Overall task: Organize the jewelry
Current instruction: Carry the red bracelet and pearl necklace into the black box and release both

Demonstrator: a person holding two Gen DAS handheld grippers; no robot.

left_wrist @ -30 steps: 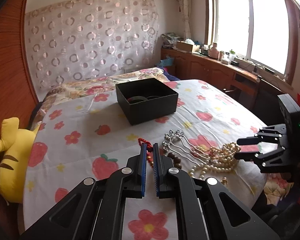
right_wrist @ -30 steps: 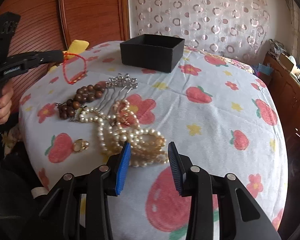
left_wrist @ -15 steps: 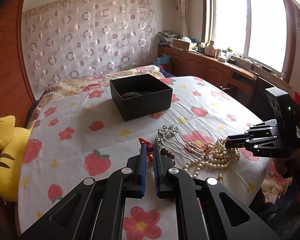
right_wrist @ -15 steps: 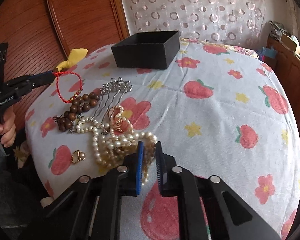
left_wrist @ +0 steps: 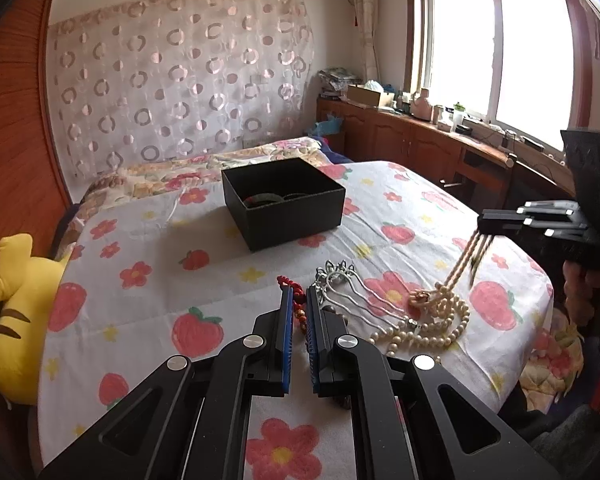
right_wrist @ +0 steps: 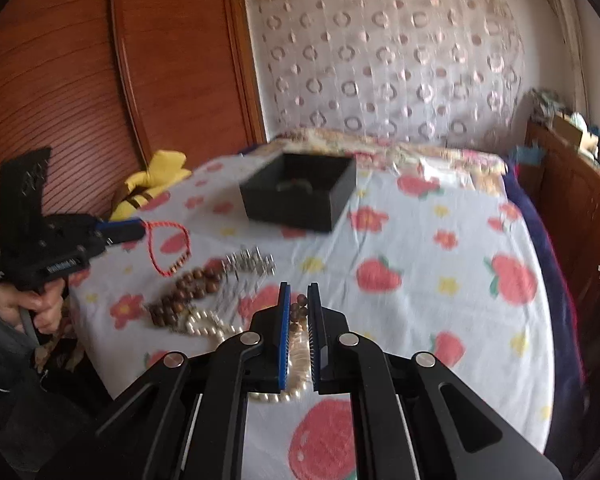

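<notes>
A round table (left_wrist: 148,308) covered in a white cloth printed with strawberries and flowers fills both views. Its near edge curves just beyond the jewelry pile, so the pieces lie close to the drop. The far and right parts of the cloth are bare, leaving open room between the pile and one black box (left_wrist: 284,202). The box stands open near the middle of the table, well apart from the pile, with dark rings inside.

The left gripper (left_wrist: 298,312) has its blue-padded fingers pressed together on a red cord bracelet (right_wrist: 168,246), which hangs in a loop above the table's left edge. The right gripper (right_wrist: 299,320) is clamped on a pearl necklace (left_wrist: 432,316); several strands rise taut from the cloth to its fingertips while the rest lies coiled below.

On the cloth sit one brown wooden bead bracelet (right_wrist: 180,294) and one silver hair comb (left_wrist: 352,292) with long prongs, touching the pearls. Both lie between the two grippers, and the raised pearl strands cross just beside the comb.

A yellow plush toy (left_wrist: 10,308) rests at the table's left edge against a wooden headboard (right_wrist: 100,80). A wooden cabinet (left_wrist: 416,144) with clutter runs under the window on the right.
</notes>
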